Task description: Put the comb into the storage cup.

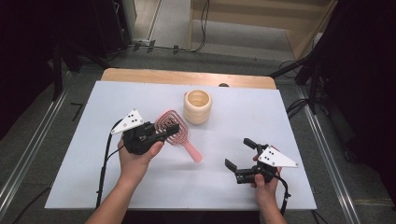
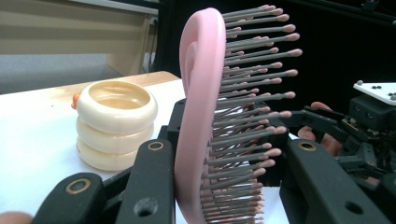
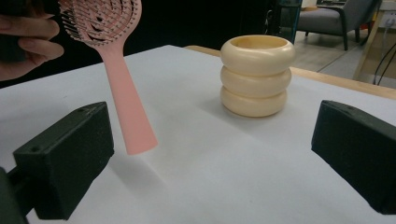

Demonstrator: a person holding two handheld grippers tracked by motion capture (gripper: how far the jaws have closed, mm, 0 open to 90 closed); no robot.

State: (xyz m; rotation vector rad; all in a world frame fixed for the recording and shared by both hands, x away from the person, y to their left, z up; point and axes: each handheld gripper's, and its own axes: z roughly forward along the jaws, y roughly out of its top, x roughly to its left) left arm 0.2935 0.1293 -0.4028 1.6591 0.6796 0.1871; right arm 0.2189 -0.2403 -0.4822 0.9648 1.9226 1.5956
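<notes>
Pink hairbrush (image 2: 201,116) clamped between left fingers (image 2: 149,186)

- No text, label, brand, number or sign can be read anywhere in these pictures.

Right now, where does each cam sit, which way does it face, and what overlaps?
High view: above the person's edge of the table, looking forward and down; both forearms, left gripper shut on the pink hairbrush, right gripper open.
Left gripper view: on the left gripper, looking along its fingers past the brush head toward the cream ringed holder; the other hand farther off.
Right gripper view: on the right gripper, low over the table, facing the holder; own fingers apart.
Shared: hairbrush and holder appear in all three.
</notes>
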